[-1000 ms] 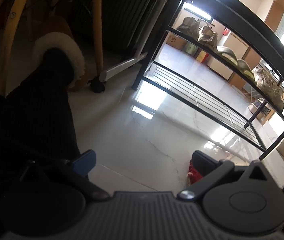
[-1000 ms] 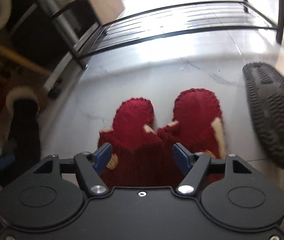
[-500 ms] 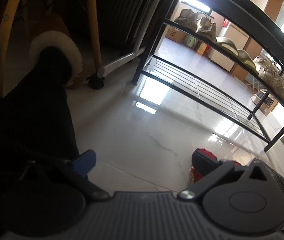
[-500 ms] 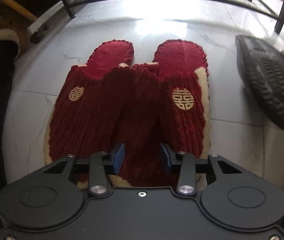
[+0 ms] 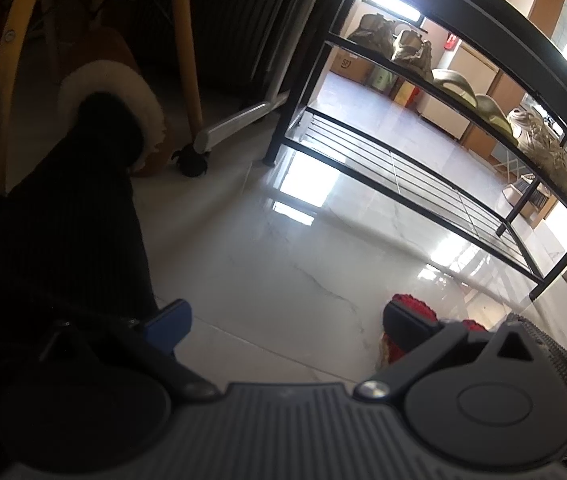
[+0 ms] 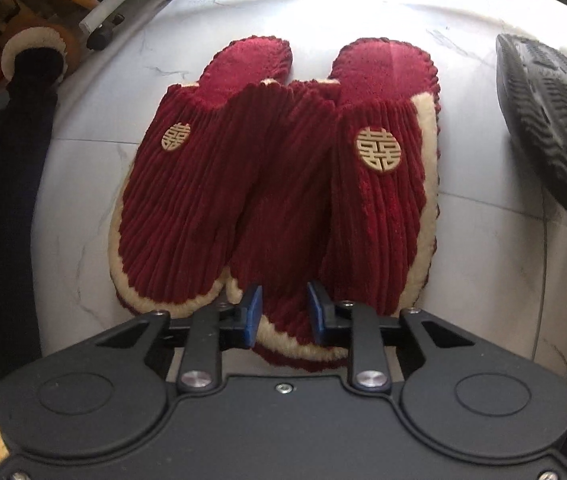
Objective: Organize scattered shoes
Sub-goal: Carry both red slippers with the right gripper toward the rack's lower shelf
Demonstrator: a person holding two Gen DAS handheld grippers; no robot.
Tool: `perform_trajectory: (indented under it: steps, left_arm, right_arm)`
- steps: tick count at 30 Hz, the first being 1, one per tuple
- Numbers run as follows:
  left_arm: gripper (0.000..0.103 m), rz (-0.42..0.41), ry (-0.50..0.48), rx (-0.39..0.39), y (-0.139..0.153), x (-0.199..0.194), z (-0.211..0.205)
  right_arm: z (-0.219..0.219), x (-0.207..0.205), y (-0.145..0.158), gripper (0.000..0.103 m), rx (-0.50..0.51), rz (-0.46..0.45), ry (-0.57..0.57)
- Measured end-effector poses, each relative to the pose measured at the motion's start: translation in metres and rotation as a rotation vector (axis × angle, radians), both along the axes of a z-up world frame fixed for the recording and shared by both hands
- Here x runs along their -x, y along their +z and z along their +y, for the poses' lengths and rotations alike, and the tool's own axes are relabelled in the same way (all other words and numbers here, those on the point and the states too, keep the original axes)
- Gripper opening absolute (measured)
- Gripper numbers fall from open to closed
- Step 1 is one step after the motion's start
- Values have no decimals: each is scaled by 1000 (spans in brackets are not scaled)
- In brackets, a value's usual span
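Left wrist view, from its left edge: a dark ribbed trouser leg (image 5: 63,216) ended in a tan boot with a white fleece cuff (image 5: 111,100) on the pale tiled floor (image 5: 283,248). Beside it stood yellow wooden chair legs (image 5: 185,40) and a white frame on a black castor (image 5: 193,166). The left tongs (image 5: 283,322) stood wide apart with only bare floor between the blue pad and the black one, holding nothing. Further right rose a black metal shoe rack (image 5: 403,168); its lowest slatted shelf carried nothing, while the shelf above held olive and tan shoes (image 5: 411,50). At the lower right, just behind the black finger, a patch of the red slippers (image 5: 409,304) showed on the floor in front of the rack.

In the right wrist view the same booted leg lay at the left edge. In the middle the red slippers (image 6: 279,184), corduroy with cream trim and gold round emblems, lay side by side on the floor, touching, heels away from the camera. The right tongs (image 6: 282,312) had just been closing and now pinched the bunched fabric where the two toes met, blue pads pressed in from both sides. At the right edge lay a dark shoe sole (image 6: 555,120), tread up, apart from the pair.
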State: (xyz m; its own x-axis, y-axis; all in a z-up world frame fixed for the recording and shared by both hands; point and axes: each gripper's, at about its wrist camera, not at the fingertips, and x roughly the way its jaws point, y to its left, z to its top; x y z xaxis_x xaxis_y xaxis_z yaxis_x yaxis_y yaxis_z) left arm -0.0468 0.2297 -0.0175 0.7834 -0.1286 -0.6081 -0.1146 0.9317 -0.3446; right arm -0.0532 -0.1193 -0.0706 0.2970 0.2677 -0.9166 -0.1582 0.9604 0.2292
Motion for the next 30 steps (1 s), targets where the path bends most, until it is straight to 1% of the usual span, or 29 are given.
perform_trajectory:
  steps: [1, 3, 4, 5, 6, 7, 8, 10, 12, 14, 15, 17, 19, 20, 24, 25, 26, 27, 28, 30]
  left_arm:
    - [102, 0, 0, 1, 0, 0, 0]
    - [102, 0, -1, 3, 0, 0, 0]
    - [102, -1, -1, 5, 0, 1, 0]
    - [102, -1, -1, 7, 0, 1, 1]
    - [102, -1, -1, 8, 0, 1, 1]
    - [102, -1, 0, 9, 0, 0, 1]
    - [102, -1, 1, 11, 0, 0, 1]
    - [102, -2, 5, 14, -1, -1, 0]
    - [102, -2, 8, 14, -1, -2, 0]
    - [102, -3, 10, 15, -1, -2, 1]
    - [102, -5, 10, 20, -1, -1, 1]
    - [102, -11, 10, 32, 0, 0, 4]
    - [102, -19, 11, 47, 0, 1, 7]
    - [102, -25, 12, 58, 0, 2, 9]
    - [102, -36, 17, 88, 1, 2, 12]
    - [102, -36, 17, 92, 0, 1, 12]
    - [102, -36, 18, 95, 0, 1, 12]
    - [102, -37, 18, 98, 0, 1, 12]
    - [102, -37, 18, 100, 0, 0, 12]
    - [102, -43, 19, 109, 0, 1, 13]
  right_arm:
    - [-1, -1, 0, 24, -5, 6, -6]
    - [-5, -6, 4, 29, -44, 25, -39]
    - [-10, -11, 11, 37, -108, 38, -81]
    - [-14, -19, 20, 55, -170, 37, -114]
    - [-14, -24, 27, 65, -194, 24, -125]
    - [-13, -33, 40, 81, -198, -11, -128]
    - [-10, -45, 54, 86, -184, -53, -121]
    - [-4, -67, 69, 86, -144, -86, -99]
    - [5, -94, 75, 86, -83, -78, -91]
    - [16, -127, 67, 85, -22, 2, -77]
    - [18, -135, 63, 84, -9, 26, -71]
    - [25, -157, 47, 81, 58, 95, -68]
    - [28, -167, 35, 80, 109, 149, -85]
    - [29, -171, 28, 80, 123, 177, -93]
    - [38, -177, 15, 75, 116, 232, -89]
    - [42, -177, 12, 74, 124, 243, -78]
    - [47, -177, 9, 67, 136, 257, -62]
    - [52, -177, 6, 63, 157, 266, -48]
    - [56, -177, 4, 56, 183, 272, -36]
    - [61, -178, 2, 51, 220, 281, -17]
